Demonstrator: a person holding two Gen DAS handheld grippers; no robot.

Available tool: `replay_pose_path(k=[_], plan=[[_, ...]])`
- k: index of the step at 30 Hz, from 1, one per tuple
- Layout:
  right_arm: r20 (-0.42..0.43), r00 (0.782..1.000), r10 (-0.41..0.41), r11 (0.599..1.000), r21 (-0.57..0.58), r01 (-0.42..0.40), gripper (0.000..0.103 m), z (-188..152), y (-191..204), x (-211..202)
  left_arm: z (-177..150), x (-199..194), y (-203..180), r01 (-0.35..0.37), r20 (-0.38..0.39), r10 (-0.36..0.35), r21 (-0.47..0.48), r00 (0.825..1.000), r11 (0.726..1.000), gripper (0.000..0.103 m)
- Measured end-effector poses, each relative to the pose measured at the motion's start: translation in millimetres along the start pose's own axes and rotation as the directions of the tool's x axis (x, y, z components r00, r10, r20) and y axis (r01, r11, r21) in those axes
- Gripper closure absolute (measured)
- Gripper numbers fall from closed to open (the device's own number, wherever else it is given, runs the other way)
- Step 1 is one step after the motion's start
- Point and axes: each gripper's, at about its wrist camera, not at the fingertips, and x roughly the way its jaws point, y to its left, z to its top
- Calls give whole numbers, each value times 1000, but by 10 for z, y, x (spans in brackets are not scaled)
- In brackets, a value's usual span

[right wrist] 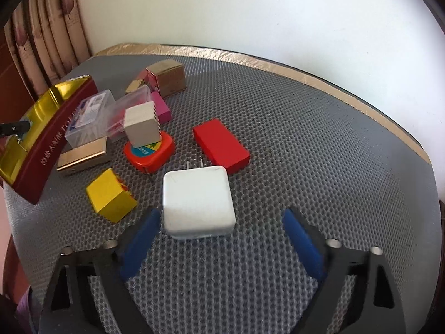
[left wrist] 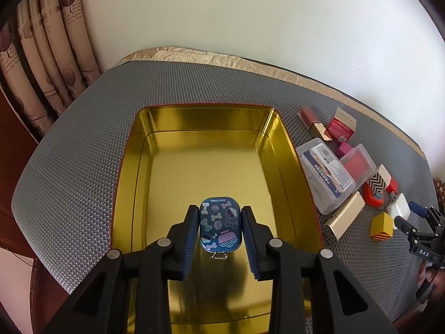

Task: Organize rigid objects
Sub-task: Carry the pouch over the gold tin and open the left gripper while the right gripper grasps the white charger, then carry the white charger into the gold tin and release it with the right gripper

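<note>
I am looking down on a worktop [right wrist: 278,111] covered by a grey mat with a raised honeycomb texture, set against a plain white wall [left wrist: 250,14], with patterned curtains [left wrist: 41,41] at the far left. The largest thing on it is a rectangular metal tin [left wrist: 133,150], mirror-gold inside and dark red outside, standing open with nothing else lying in it. Over its near end my left tongs [left wrist: 220,224] are clamped on a small blue tin [left wrist: 219,222] with rounded corners, printed with bones and bowls; the blue pads press its two long sides. To the tin's right lies a crowded cluster: two clear plastic boxes [left wrist: 325,175], a long gold box [left wrist: 345,217], a flat red block [right wrist: 221,146], a round-cornered red case [right wrist: 148,153] with a beige zigzag-patterned cube [right wrist: 140,125] standing on it, a yellow cube [right wrist: 109,194], and small pink and red cartons [right wrist: 162,108] at the back. Nearest my right tongs [right wrist: 221,243] sits a smooth white square plug adapter [right wrist: 197,200], prongs pointing away. These tongs stand apart, the left pad just beside the adapter's corner, the right pad well clear, nothing gripped.
</note>
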Motion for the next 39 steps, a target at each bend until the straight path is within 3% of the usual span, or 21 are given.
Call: replay_pose_path(k=[2, 6, 10, 19, 28, 35, 39], plan=[[-17, 1000, 14, 1000, 2, -14, 34, 10, -2, 42, -2, 28, -24, -5, 0, 5, -1, 1000, 1000, 72], [-44, 999, 26, 999, -20, -27, 36, 63, 44, 139, 65, 93, -6, -24, 0, 24, -7, 1000, 1000, 72], [-61, 998, 34, 999, -25, -35, 56, 113, 65, 158, 174, 181, 42, -48, -2, 48, -12, 999, 999, 72], [-51, 998, 31, 999, 10, -31, 57, 84, 23, 131, 369, 292, 137, -124, 36, 125, -21, 992, 992, 65], [-9, 999, 46, 995, 87, -46, 57, 33, -55, -236, 156, -166, -30, -133, 74, 133, 4, 988, 991, 61], [76, 989, 129, 991, 38, -132, 57, 297, 329, -721, -232, -590, -76, -100, 56, 103, -41, 993, 994, 59], [105, 975, 196, 980, -28, -195, 57, 568, 806, -847, -492, -772, -44, -101, 47, 104, -70, 993, 992, 59]])
